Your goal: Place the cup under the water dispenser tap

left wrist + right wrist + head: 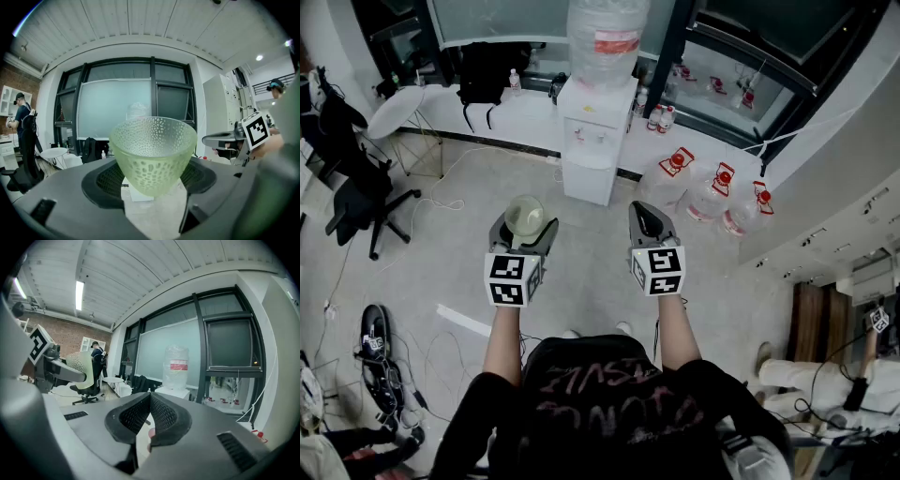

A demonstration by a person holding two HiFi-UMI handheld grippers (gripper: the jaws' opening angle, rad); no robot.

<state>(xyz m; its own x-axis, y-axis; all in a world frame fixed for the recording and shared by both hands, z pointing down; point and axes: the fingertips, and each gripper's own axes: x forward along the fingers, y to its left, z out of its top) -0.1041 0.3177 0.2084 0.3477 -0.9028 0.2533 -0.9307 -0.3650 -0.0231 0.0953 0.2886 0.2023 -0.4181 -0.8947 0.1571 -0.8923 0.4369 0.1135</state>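
Left gripper [525,228] grasps the pale green cup [153,152] upright, right gripper [149,416] clenched empty, water dispenser [595,131] far ahead.

Dimpled green cup [154,150] — upright in tongs [151,185]

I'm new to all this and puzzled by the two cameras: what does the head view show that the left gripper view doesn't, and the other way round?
Only the head view: the person's arms and dark shirt, plus the marker cube on the left gripper. Only the left gripper view: the ceiling and the cup's dotted wall up close. Both: the cup held between the left gripper's jaws, and the right gripper beside it.
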